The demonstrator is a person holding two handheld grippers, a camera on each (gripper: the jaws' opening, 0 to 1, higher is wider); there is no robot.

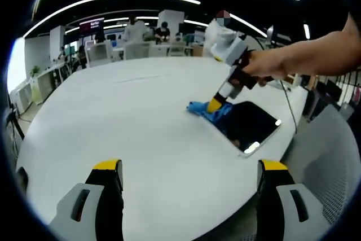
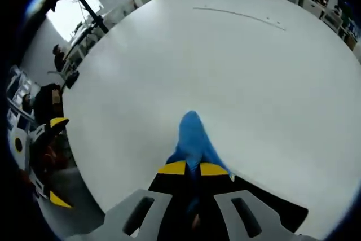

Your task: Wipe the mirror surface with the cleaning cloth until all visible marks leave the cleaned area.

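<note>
A dark rectangular mirror (image 1: 254, 123) lies flat on the white table near its right edge. A blue cleaning cloth (image 1: 204, 111) rests on the mirror's far-left corner and spills onto the table. My right gripper (image 1: 216, 104), held by a hand, presses its yellow tips down onto the cloth. In the right gripper view the right gripper (image 2: 193, 169) is shut on the blue cloth (image 2: 192, 136), with the dark mirror (image 2: 276, 204) beneath it. My left gripper (image 1: 190, 167) hovers open over bare table, well short of the mirror, and appears as the left gripper (image 2: 55, 161) off the table's edge.
The round white table (image 1: 130, 111) stretches wide to the left and far side. A grey mesh chair (image 1: 333, 167) stands beyond the right edge of the table. A thin cable (image 1: 288, 105) runs past the mirror. Desks, chairs and several people fill the far background.
</note>
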